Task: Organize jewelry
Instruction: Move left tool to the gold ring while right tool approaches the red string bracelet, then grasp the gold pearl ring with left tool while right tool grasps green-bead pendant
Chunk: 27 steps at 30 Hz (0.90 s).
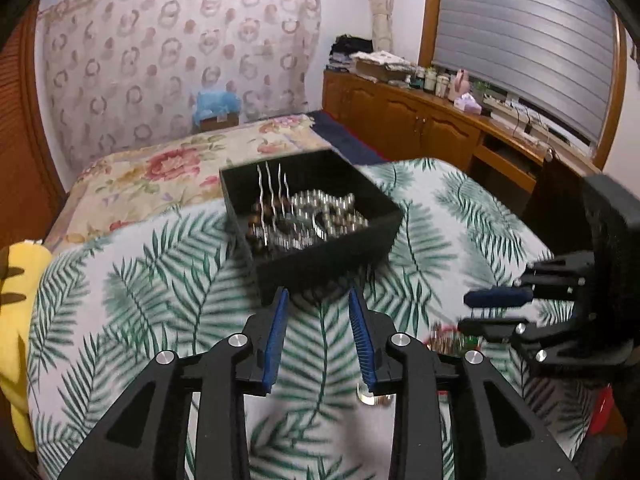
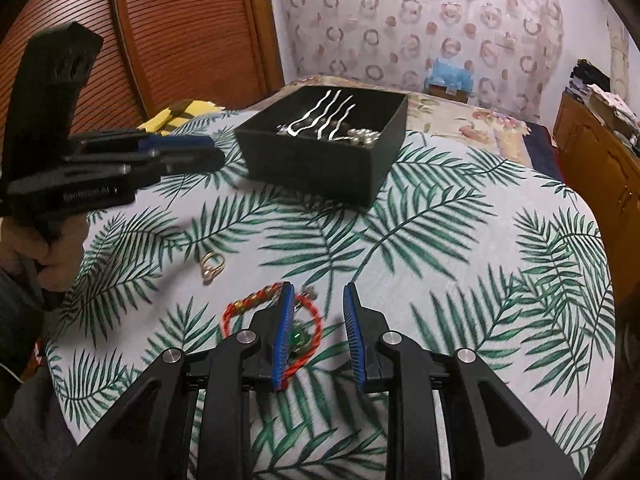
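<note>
A black open box [image 1: 320, 256] [image 2: 320, 164] sits on the leaf-print cloth, holding silver wavy hairpins [image 2: 324, 118], pearl beads [image 2: 366, 136] and brown beads [image 1: 256, 236]. My left gripper [image 1: 318, 300] is open and empty, just short of the box's near wall; it also shows in the right wrist view [image 2: 192, 152]. My right gripper [image 2: 318, 300] is open above a red cord bracelet [image 2: 312, 316] with a green bead, one finger over it; it also shows in the left wrist view [image 1: 480, 312]. A gold ring [image 2: 212, 266] lies on the cloth to its left.
The cloth covers a bed with a floral cover [image 1: 168, 168] behind. A yellow plush toy [image 1: 16, 292] lies at the left edge. A wooden cabinet [image 1: 420, 120] with clutter runs along the right wall. A wooden slatted door [image 2: 172, 32] stands at left.
</note>
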Tool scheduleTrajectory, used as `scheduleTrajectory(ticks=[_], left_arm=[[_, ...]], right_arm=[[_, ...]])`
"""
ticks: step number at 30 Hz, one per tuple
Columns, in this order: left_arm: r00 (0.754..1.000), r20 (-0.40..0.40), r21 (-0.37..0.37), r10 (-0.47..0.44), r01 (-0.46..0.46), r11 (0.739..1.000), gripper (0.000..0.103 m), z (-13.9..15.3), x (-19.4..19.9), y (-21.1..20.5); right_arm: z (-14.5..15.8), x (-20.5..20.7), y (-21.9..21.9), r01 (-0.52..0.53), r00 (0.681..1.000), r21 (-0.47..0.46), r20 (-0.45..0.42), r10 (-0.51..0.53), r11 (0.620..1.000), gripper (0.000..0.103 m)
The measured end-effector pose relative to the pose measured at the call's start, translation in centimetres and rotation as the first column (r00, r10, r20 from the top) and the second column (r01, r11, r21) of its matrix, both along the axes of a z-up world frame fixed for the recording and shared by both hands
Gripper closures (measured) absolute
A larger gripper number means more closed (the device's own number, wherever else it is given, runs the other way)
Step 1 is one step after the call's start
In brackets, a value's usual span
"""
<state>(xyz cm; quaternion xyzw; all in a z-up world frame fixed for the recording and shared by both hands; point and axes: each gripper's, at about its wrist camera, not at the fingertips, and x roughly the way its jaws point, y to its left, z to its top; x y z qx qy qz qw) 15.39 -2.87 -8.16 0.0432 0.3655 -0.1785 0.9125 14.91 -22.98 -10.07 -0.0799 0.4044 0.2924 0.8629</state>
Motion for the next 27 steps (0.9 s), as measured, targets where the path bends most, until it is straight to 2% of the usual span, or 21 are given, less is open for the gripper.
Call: scheduleTrajectory(ticks=[8, 18, 20, 24, 27], left_arm=[[0.998, -0.069, 0.026, -0.01, 0.012, 1.0, 0.071, -2.5, -1.8, 0.2], [0.995, -0.099, 0.03, -0.014, 0.017, 0.999, 0.071, -3.5, -2.7, 0.5], [0.995, -0.1, 0.031, -0.017, 0.02, 0.999, 0.071, -3.5, -2.8, 0.4], [0.994, -0.105, 0.032, -0.022, 0.026, 0.999, 0.07, -3.6, -2.9, 0.3], [0.994, -0.11, 0.034, -0.025, 0.029, 0.999, 0.07, -3.7, -2.9, 0.1]], right_arm=[[-0.4, -1.2, 1.4, -0.058, 0.998, -0.048, 0.0, 0.058, 0.997, 0.076], [-1.1, -1.5, 1.8, -0.077, 0.997, -0.113, 0.012, 0.079, 0.991, 0.076], [-1.2, -1.5, 1.9, -0.078, 0.997, -0.128, 0.018, 0.08, 0.989, 0.09], [-1.2, -1.6, 1.8, -0.084, 0.996, -0.133, 0.024, 0.088, 0.988, 0.09], [-0.5, -1.6, 1.2, -0.065, 0.997, -0.101, 0.037, 0.069, 0.993, 0.09]])
